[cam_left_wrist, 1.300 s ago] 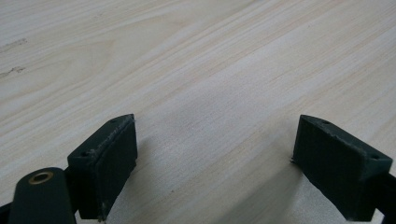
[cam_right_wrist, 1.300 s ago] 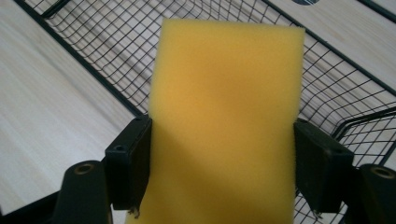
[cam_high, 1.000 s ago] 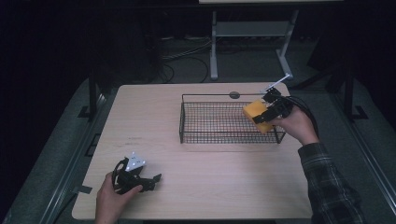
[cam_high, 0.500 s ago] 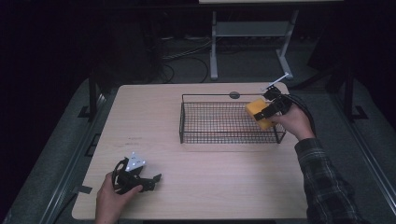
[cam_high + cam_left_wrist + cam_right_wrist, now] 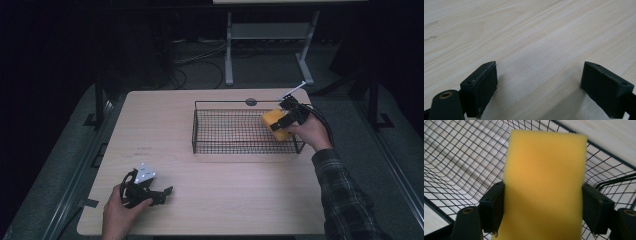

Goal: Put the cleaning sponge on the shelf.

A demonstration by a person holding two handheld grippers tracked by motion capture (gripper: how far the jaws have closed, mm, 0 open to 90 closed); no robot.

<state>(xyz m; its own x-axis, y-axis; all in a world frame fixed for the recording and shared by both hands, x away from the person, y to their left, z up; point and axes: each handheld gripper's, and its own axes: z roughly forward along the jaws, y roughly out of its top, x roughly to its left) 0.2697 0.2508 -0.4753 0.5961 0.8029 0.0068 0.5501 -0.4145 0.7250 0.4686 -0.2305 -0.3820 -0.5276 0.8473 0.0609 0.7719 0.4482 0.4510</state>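
Gripping yellow sponge over wire basket: right gripper; left gripper spread wide.

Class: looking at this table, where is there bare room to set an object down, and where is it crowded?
Free: the tabletop left of the wire basket, and the front strip between basket and left gripper. Crowded: the basket's right end, where the right gripper holds a yellow sponge.

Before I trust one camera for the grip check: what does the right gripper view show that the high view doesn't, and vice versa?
Right gripper view: both jaws pressed against the yellow sponge's sides, with mesh behind it. High view: the sponge's place at the wire basket's right end, and the left claw open near the table's front-left corner. Both: the sponge held in the right claw over the basket.
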